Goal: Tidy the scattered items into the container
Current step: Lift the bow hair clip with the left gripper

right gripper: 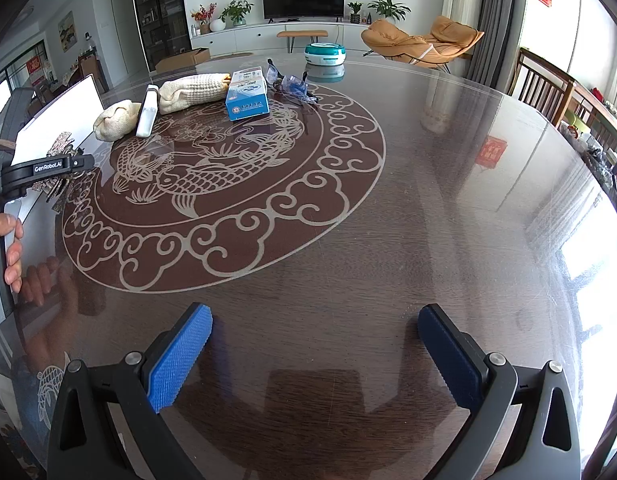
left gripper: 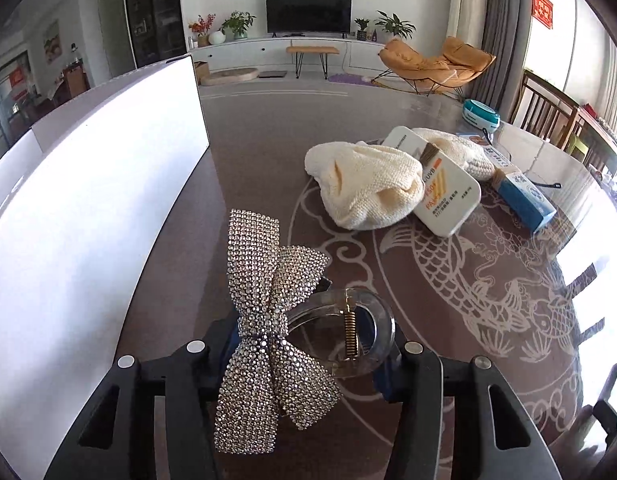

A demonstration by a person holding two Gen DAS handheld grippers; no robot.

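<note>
Gripping the rhinestone bow hair clip (left gripper: 268,320) above the worktop (left gripper: 448,280), just beside the white container (left gripper: 88,220), the left tool (left gripper: 308,356) risks dropping it: the curved clear clip could slip. The right tool (right gripper: 314,356) hangs open, empty.

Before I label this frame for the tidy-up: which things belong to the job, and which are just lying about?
Job:
- rhinestone bow hair claw, clamped in the left gripper
- white container
- cream knit pieces
- white sunscreen tube
- blue box
- blue-tinted glasses

Lying about:
- teal round case
- table
- right gripper, open and idle
</note>
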